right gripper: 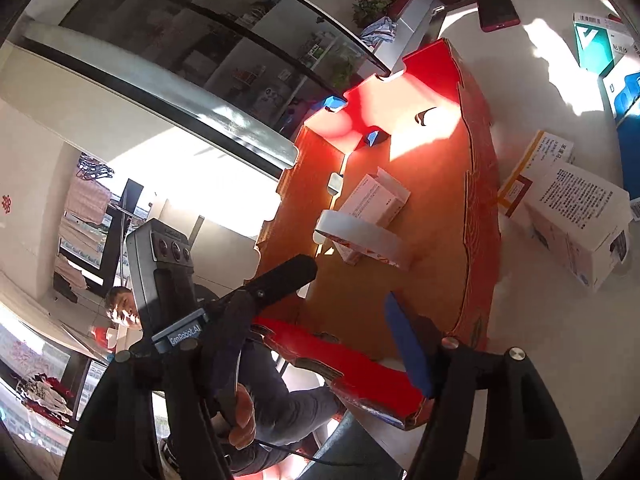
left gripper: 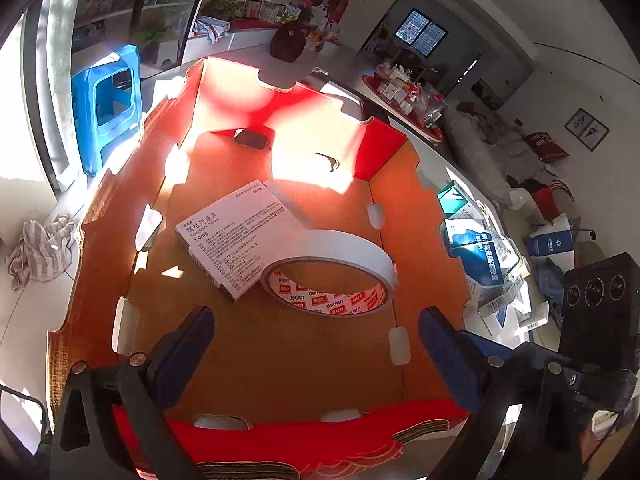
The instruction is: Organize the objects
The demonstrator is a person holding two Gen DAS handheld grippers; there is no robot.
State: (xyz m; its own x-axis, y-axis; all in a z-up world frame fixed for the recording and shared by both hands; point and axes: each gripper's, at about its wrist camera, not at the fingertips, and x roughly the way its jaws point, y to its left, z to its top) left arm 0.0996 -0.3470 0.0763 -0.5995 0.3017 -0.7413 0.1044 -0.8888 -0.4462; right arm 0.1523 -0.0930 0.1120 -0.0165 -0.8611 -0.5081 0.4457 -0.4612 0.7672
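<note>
Left wrist view: the left gripper (left gripper: 314,346) hangs spread wide and empty above the cardboard tray (left gripper: 424,240); a tape roll (left gripper: 330,276) leans against a white medicine box (left gripper: 236,236), bare floor all around.

Right wrist view: the right gripper (right gripper: 352,304), jaws parted around nothing, sits over the tray's near rim.

The flat white cardboard medicine box (left gripper: 236,236), at the centre of the left wrist view, carries "瑞格列奈片" and "1.0mg" on its face. Just right of it, the white tape roll (left gripper: 330,272) shows "deli" repeated in red on its inner core. At lower left of the right wrist view, a grey label (right gripper: 185,333) on the black gripper mount reads "GenRobot.AI".
</note>
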